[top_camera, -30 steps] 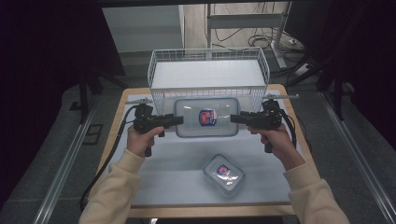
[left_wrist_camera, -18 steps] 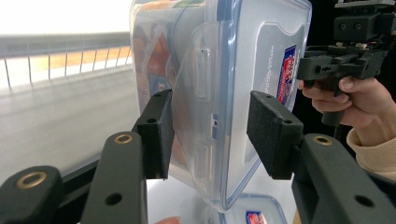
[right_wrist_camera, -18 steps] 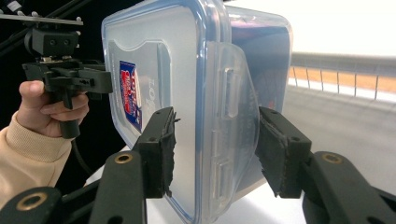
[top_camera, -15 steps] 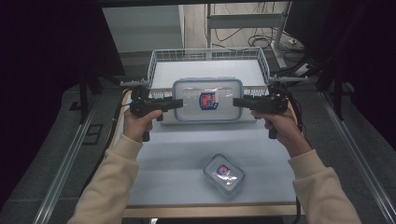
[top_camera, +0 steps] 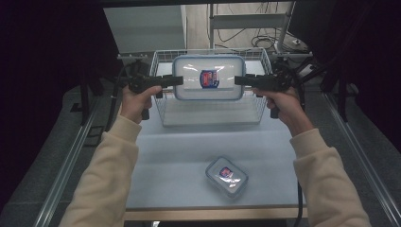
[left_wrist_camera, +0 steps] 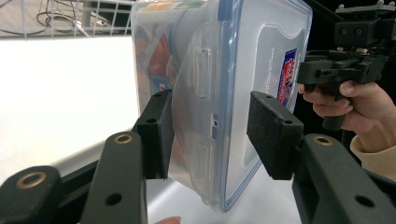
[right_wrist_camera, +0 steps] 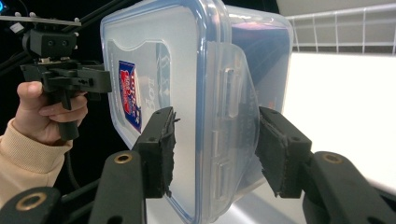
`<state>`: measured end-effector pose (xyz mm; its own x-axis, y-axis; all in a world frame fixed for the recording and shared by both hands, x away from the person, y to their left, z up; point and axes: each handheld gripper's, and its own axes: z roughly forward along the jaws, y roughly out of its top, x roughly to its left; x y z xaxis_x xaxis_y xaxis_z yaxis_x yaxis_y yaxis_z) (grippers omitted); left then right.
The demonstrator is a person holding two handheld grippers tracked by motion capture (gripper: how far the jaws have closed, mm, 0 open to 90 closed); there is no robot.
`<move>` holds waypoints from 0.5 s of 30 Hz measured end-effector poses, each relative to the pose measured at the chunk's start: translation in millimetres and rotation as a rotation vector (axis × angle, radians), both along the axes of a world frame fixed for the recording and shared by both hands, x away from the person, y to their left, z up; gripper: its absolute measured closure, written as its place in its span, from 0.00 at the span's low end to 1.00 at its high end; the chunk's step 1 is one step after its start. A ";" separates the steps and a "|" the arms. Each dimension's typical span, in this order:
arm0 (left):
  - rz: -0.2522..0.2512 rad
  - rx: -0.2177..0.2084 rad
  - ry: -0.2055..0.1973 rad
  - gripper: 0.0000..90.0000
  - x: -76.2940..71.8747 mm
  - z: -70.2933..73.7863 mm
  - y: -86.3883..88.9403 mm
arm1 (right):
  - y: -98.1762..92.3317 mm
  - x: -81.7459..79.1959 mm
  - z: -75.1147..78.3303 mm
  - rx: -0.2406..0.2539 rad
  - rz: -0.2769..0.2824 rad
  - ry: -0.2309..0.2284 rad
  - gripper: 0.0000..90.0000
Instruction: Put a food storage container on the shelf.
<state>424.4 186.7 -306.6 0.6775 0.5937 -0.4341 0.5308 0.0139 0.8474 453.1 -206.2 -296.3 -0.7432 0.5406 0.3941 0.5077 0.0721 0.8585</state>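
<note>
1. Your left hand-held gripper [top_camera: 174, 81] clamps the left short end of the large container [top_camera: 208, 78]; in the left gripper view its pads [left_wrist_camera: 159, 133] sit on either side of the side latch, one under the tub and one over the lid.
2. Your right hand-held gripper [top_camera: 240, 80] clamps the opposite short end in the same way; in the right gripper view one pad [right_wrist_camera: 161, 149] presses on the lid and the other on the tub wall.
3. The large container, clear with a blue-rimmed lid and a red-and-blue label, hangs in the air between the two hand-held grippers, lid toward the high camera, above the wire basket [top_camera: 161, 101].
4. The wire basket stands at the far end of the surface [top_camera: 170, 161].
5. A small container [top_camera: 227, 176] of the same kind lies on the near part of the surface, well apart from both hand-held grippers.
6. Your left hand [top_camera: 137, 101] and right hand [top_camera: 283, 104] hold the grips from below, with cream sleeves [top_camera: 104, 175] entering from the bottom edge.
</note>
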 end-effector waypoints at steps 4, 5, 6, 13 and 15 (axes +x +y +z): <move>0.002 -0.005 0.008 0.58 14.4 4.4 2.0 | 2.0 13.4 6.2 -0.005 -0.006 0.006 0.54; 0.003 -0.006 0.009 0.58 17.8 4.6 2.7 | 3.1 16.7 7.2 -0.006 -0.004 0.008 0.54; 0.005 -0.004 0.012 0.58 21.0 4.6 3.3 | 3.8 20.2 7.8 -0.008 -0.005 0.009 0.54; 0.020 -0.004 0.046 0.58 44.3 -3.3 6.4 | 6.9 50.0 -1.2 0.003 0.009 0.045 0.54; 0.023 -0.020 0.060 0.58 49.3 -6.4 6.8 | 8.1 55.3 -3.3 -0.003 0.005 0.053 0.54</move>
<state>473.6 193.6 -313.0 0.6360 0.5999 -0.4854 0.5799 0.0434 0.8136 508.4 -198.1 -299.5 -0.7242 0.5379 0.4316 0.5521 0.0771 0.8302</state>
